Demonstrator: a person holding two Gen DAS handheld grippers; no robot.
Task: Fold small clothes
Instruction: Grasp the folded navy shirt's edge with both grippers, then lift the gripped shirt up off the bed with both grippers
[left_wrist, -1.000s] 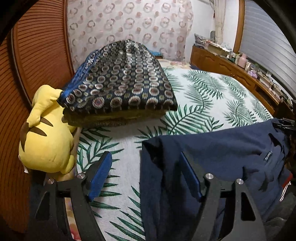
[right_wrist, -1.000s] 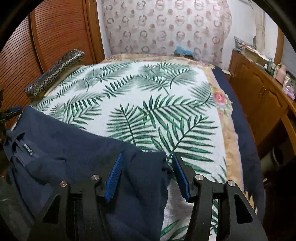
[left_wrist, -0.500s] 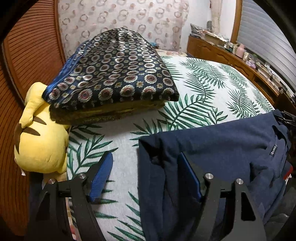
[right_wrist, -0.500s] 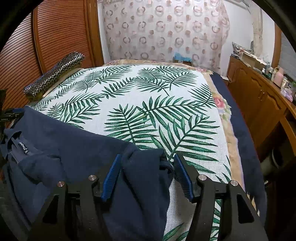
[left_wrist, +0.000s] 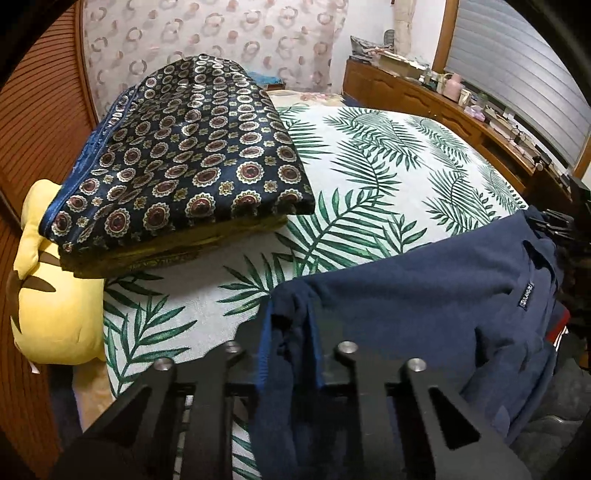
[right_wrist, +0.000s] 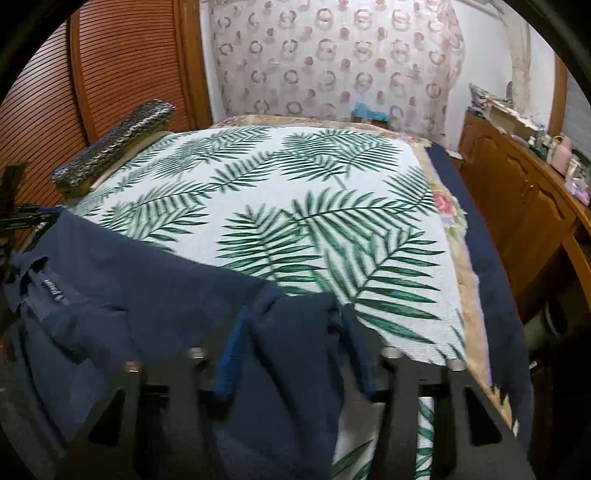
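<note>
Bedroom, bed (left_wrist: 388, 155) with palm-leaf cover: both grippers pinching a navy garment (left_wrist: 424, 295) at the near edge.

Left gripper (left_wrist: 291, 332) jaws have just closed and clamp a bunched fold at the garment's left corner. Right gripper (right_wrist: 295, 354) jaws have just narrowed around the opposite corner (right_wrist: 295, 332), cloth bunched between the pads and pressed by both. Garment lies across the bed's near side, label up. Folded patterned blanket (left_wrist: 184, 147) and yellow plush (left_wrist: 55, 295) sit to the left.
</note>
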